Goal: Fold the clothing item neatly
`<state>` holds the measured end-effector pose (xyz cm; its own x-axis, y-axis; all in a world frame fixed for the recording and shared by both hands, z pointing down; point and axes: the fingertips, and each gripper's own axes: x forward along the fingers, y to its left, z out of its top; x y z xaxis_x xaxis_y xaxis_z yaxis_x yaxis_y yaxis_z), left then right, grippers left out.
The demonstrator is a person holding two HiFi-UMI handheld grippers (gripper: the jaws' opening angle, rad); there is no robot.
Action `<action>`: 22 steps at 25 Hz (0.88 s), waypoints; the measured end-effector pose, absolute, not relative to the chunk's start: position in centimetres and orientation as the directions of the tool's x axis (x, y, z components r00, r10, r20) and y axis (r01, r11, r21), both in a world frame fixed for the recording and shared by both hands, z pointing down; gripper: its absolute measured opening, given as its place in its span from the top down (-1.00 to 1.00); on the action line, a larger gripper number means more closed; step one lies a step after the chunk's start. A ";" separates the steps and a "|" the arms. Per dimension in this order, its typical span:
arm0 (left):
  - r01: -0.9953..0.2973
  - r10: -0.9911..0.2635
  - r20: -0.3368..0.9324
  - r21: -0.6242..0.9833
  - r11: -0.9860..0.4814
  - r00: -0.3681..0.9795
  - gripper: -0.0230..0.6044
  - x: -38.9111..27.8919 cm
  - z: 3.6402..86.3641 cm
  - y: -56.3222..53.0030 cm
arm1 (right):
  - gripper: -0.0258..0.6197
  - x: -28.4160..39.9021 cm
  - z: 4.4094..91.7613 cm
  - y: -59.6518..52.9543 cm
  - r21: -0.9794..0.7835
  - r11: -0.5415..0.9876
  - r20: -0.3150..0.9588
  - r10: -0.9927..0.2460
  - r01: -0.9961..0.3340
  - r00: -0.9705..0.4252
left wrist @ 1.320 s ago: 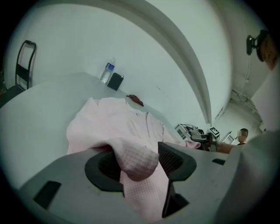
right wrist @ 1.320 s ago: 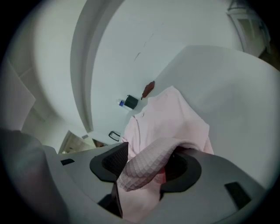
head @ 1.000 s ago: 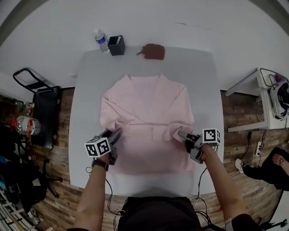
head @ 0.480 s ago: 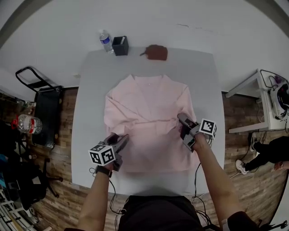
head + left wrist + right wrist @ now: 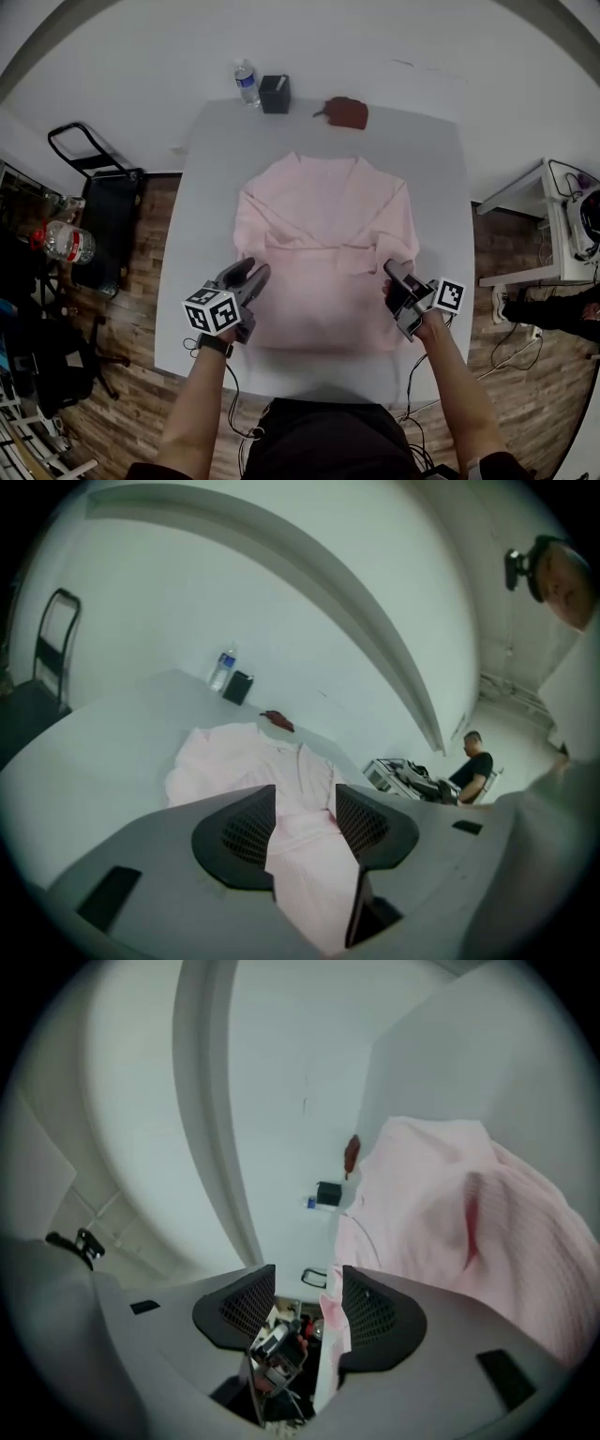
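A pink garment [image 5: 323,234] lies flat on the pale table [image 5: 211,187], both sleeves folded across its middle. My left gripper [image 5: 251,277] hovers over the garment's lower left edge. Its jaws stand apart, and the left gripper view shows pink cloth [image 5: 234,761] through the gap of that gripper [image 5: 305,822]. My right gripper [image 5: 392,279] hovers over the lower right edge. In the right gripper view a thin pink cloth edge lies beside one pad of this gripper [image 5: 307,1307], with open space beside it. The garment [image 5: 450,1213] fills that view's right side.
At the table's far edge stand a water bottle [image 5: 247,82], a black box [image 5: 275,94] and a brown object [image 5: 347,112]. A black cart [image 5: 94,187] and a water jug [image 5: 66,242] stand left of the table, a white side table [image 5: 544,216] to its right. A person [image 5: 473,766] sits beyond.
Both grippers have drawn back from the sleeve ends at the garment's middle toward its lower sides and risen. The sleeves stay folded where they lay.
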<state>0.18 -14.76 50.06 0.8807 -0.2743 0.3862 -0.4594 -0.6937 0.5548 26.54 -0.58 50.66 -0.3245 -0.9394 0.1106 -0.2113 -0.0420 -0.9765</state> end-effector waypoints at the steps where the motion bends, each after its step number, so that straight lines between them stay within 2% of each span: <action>1: -0.422 -0.245 0.374 0.525 -0.740 0.895 0.31 0.9 49.3 -13.6 | 0.25 25.6 49.5 -0.6 -0.959 -0.006 0.117 -0.921 -0.285 -0.372; 3: -0.343 -0.179 0.368 0.449 -0.825 0.913 0.40 2.3 48.2 -10.7 | 0.25 22.9 48.1 0.3 -0.869 0.054 0.206 -0.864 -0.492 -0.459; 5: -0.275 -0.122 0.395 0.358 -0.892 0.911 0.56 2.9 48.0 -7.4 | 0.25 20.1 48.3 2.5 -0.689 0.122 0.358 -0.800 -0.715 -0.481; 7: -0.216 -0.082 0.441 0.262 -0.941 0.894 0.66 3.0 48.5 -4.3 | 0.25 17.7 49.2 5.1 -0.500 0.206 0.478 -0.744 -0.841 -0.466; 9: -0.155 -0.050 0.493 0.176 -0.972 0.869 0.67 2.6 49.3 -1.7 | 0.25 16.0 49.9 7.4 -0.392 0.268 0.540 -0.708 -0.880 -0.456; 13: -0.055 -0.003 0.588 0.072 -0.996 0.809 0.66 1.4 51.5 2.3 | 0.25 14.7 51.7 10.8 -0.289 0.317 0.604 -0.672 -0.903 -0.429; 16: -0.077 -0.048 0.635 0.017 -0.997 0.771 0.83 0.5 52.9 3.3 | 0.25 14.0 53.4 12.8 -0.221 0.351 0.646 -0.647 -0.910 -0.406; 19: -0.084 -0.092 0.667 -0.044 -0.996 0.739 0.83 0.3 53.8 4.1 | 0.24 13.3 54.9 13.7 -0.122 0.391 0.688 -0.629 -0.912 -0.362; 20: -0.066 -0.085 0.682 -0.054 -0.996 0.727 0.74 0.1 54.2 4.8 | 0.23 13.0 55.3 14.1 -0.086 0.407 0.703 -0.622 -0.909 -0.345; 22: -0.024 -0.064 0.711 -0.067 -0.997 0.700 0.43 -0.2 55.2 6.1 | 0.22 12.6 56.0 15.0 -0.021 0.439 0.730 -0.607 -0.898 -0.314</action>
<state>-0.24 6.09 55.22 0.7003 -0.0642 0.7109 -0.0239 -0.9975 -0.0665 12.60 14.99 55.96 -0.3139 -0.6065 0.7305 -0.8981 0.4394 -0.0211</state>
